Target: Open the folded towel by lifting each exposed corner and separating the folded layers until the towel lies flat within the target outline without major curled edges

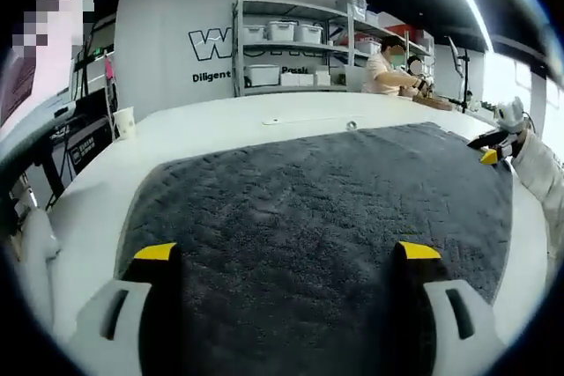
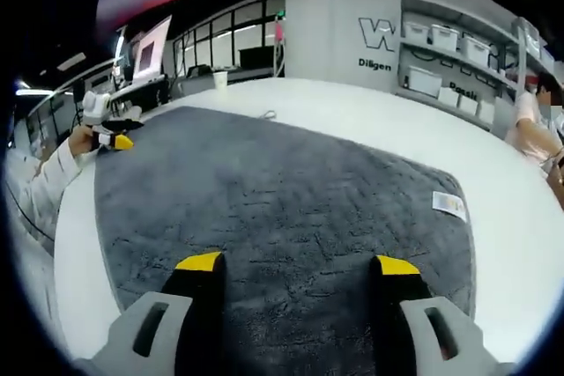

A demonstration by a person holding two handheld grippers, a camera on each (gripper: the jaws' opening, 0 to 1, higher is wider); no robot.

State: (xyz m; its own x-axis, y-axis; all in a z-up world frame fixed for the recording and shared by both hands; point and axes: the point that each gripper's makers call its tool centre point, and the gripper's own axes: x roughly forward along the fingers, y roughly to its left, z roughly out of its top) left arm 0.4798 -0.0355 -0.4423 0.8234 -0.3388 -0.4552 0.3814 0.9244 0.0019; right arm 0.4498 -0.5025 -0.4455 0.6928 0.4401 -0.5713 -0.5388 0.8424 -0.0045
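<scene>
Table (image 1: 97,191), white and rounded, carries the dark grey towel (image 1: 326,209), which lies spread across most of its top in what looks like a single layer. No fold line or stacked layer shows in either view, so my judgement is that unfolding is essentially done and the step in hand is final smoothing and checking.

Left gripper (image 1: 286,253): jaws wide apart, nothing between them, poised over the near edge of the towel. Right gripper (image 2: 295,263): likewise released, jaws spread over the opposite near edge. Each gripper also shows small in the other's view, at the far side of the towel.

Label (image 2: 448,204), small and pale, sits on the towel near the right edge in the right gripper view.

Next move, as I judge it: look along all four edges for curl and tug any lifted corner outward.

Hard to make out: no target outline is visible on the table; the near towel edges are hidden under the jaws; whether the jaw tips touch the pile, I cannot tell.
</scene>
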